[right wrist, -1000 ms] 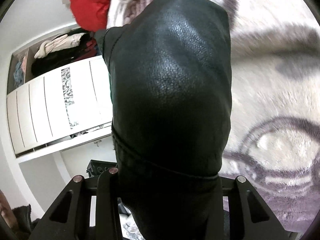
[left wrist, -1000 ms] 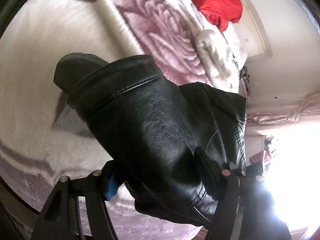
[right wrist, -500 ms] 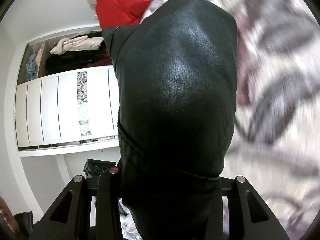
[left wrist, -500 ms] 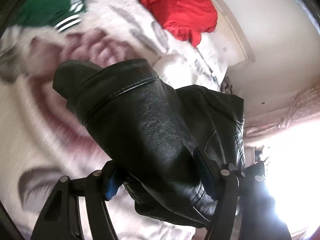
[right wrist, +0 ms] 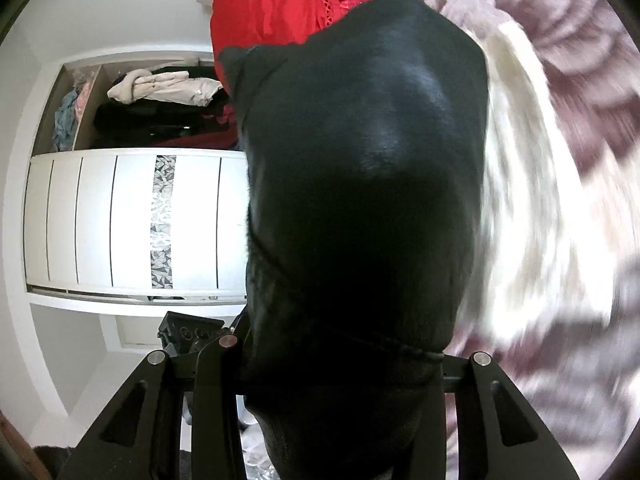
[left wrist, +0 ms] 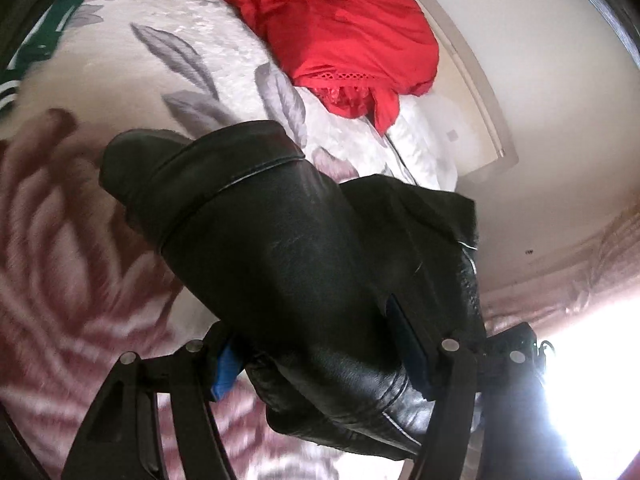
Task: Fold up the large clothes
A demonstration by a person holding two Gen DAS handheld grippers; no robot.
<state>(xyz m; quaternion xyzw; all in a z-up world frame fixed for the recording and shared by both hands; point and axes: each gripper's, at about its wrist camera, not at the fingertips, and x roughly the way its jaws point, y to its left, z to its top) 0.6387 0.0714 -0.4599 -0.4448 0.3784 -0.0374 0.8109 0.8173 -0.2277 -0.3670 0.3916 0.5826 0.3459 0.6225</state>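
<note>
A black leather jacket (left wrist: 288,256) is folded into a thick bundle and held in the air above the bed. My left gripper (left wrist: 320,360) is shut on one side of it; blue pads show at both edges of the leather. My right gripper (right wrist: 332,364) is shut on the other side of the jacket (right wrist: 360,184), which fills the middle of the right wrist view and hides the fingertips.
A floral white and mauve blanket (left wrist: 100,128) covers the bed below. A red garment (left wrist: 336,28) lies at the head of the bed and also shows in the right wrist view (right wrist: 272,4). A green striped garment (left wrist: 36,48) lies at left. A white wardrobe (right wrist: 120,220) stands beyond.
Both grippers have carried the jacket toward the head of the bed; the red garment is now larger and nearer in both views. The grip on the jacket is unchanged.
</note>
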